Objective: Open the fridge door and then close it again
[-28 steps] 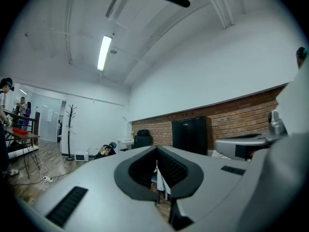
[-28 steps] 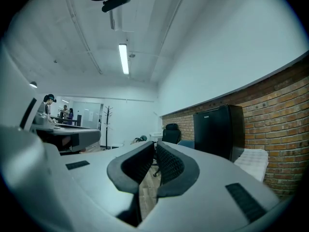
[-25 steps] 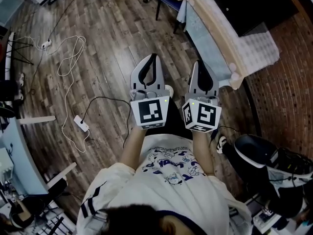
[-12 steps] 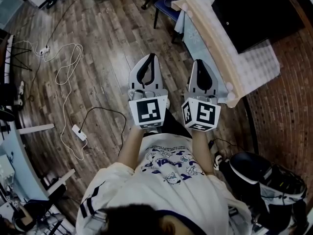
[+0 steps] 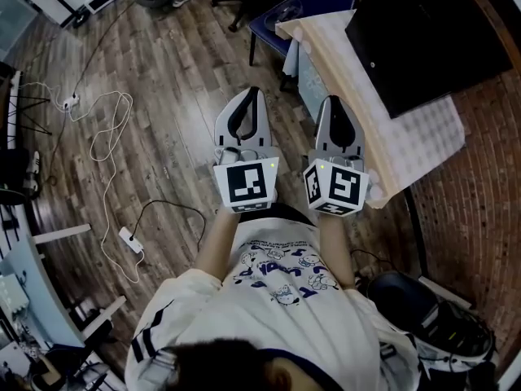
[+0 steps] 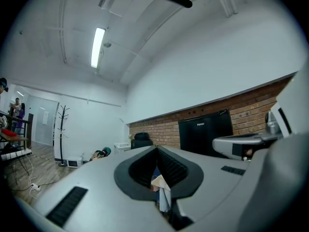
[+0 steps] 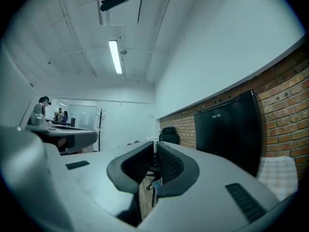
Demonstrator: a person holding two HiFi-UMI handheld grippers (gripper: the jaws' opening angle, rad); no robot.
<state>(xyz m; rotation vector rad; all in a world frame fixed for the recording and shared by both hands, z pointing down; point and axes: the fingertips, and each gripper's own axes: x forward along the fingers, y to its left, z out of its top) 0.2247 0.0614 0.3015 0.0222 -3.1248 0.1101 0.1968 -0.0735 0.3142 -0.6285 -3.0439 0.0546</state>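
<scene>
Under the head camera, the left gripper (image 5: 255, 93) and the right gripper (image 5: 334, 101) are held side by side and level, apart from each other, over the dark plank floor (image 5: 163, 80). Each has its jaws pressed together with nothing between them. The black fridge (image 5: 431, 31) sits at the far right against the brick wall (image 5: 476, 169), beyond a wood-edged counter (image 5: 346, 84) with a chequered cloth (image 5: 419, 133) on it. Neither gripper touches the fridge. A white cable (image 5: 106, 137) lies looped on the floor at the left.

Left gripper view: the left gripper (image 6: 157, 151) has its jaws closed, empty. The fridge (image 6: 205, 132) stands right of centre before the brick wall, door flush (brand mark too small to read). A coat stand (image 6: 62, 134) is far left.

Right gripper view: the right gripper (image 7: 154, 153) likewise has its jaws closed on nothing. The fridge (image 7: 229, 129) fills the right side, door closed, well clear of the jaw tips.
</scene>
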